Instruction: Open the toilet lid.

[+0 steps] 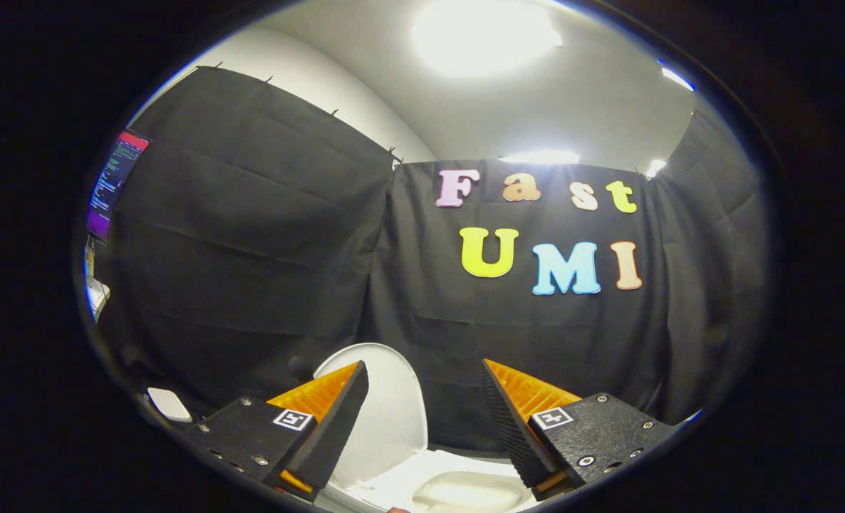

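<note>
Spread wide and empty, my gripper [422, 417] hangs above the toilet, whose lid [387, 406] already stands upright beyond the fingers over the open bowl [465, 488], so I judge the lifting done and only a clear withdrawal left.

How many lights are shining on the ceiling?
4. A big ceiling light glows high above the gripper, whose fingers are open with the raised toilet lid between them. Three smaller ones sit near the cloth's top; more may be hidden.
</note>
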{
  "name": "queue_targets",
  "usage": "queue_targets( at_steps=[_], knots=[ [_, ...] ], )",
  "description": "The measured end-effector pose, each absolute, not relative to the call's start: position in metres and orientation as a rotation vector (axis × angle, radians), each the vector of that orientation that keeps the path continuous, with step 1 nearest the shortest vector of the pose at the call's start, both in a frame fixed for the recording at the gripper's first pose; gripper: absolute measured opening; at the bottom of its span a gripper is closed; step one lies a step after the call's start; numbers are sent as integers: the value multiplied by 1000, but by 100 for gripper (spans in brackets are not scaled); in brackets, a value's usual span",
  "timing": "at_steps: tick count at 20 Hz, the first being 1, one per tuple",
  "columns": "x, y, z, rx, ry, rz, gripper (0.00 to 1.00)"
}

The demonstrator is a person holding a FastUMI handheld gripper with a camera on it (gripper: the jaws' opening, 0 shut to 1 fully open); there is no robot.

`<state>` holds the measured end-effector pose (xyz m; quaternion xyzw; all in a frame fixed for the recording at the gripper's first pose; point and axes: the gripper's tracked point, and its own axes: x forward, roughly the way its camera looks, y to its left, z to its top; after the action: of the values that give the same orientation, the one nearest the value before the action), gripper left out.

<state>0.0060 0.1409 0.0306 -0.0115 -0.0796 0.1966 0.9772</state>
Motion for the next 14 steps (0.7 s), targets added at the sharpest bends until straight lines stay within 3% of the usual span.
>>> queue_targets(
  at_steps=[14],
  knots=[
    [21,-13,25,125,-90,221,96]
  ],
)
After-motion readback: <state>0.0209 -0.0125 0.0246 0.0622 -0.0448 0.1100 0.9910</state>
